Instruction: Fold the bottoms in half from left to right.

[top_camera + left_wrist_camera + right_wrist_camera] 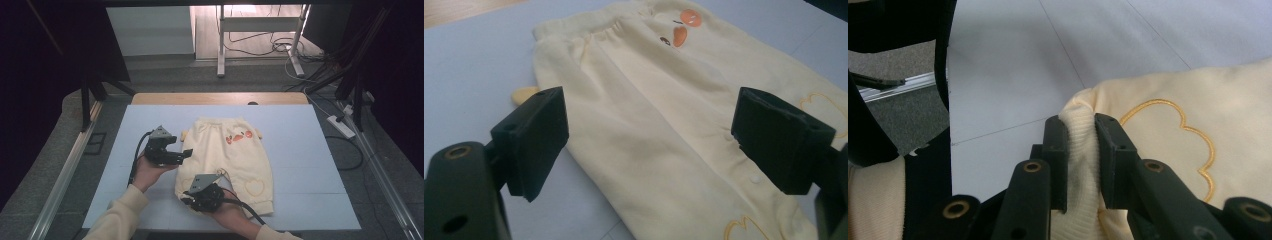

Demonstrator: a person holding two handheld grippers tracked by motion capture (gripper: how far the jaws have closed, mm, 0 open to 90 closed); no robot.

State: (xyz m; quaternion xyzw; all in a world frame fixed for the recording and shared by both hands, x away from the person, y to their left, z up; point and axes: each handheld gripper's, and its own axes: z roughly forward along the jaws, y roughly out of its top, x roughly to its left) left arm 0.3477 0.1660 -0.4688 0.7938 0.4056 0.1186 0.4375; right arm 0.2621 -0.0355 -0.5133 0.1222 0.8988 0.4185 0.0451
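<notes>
Pale yellow baby pants (225,155) lie flat on the light blue mat (300,150), waistband far, with an orange print (239,136) near the top. My left gripper (185,154) hovers at the pants' left edge. In the left gripper view its jaws stand wide open (649,145) above the cloth (649,90), touching nothing. My right gripper (186,198) sits at the near left leg end. In the right gripper view it is shut (1080,150) on the ribbed cuff (1078,115), beside an embroidered gold outline (1193,145).
The mat covers a wooden table (220,98). A white stand (260,30) and loose cables (280,47) are on the floor beyond it. A power strip (341,126) lies at the right, and a metal rail (65,175) runs along the left.
</notes>
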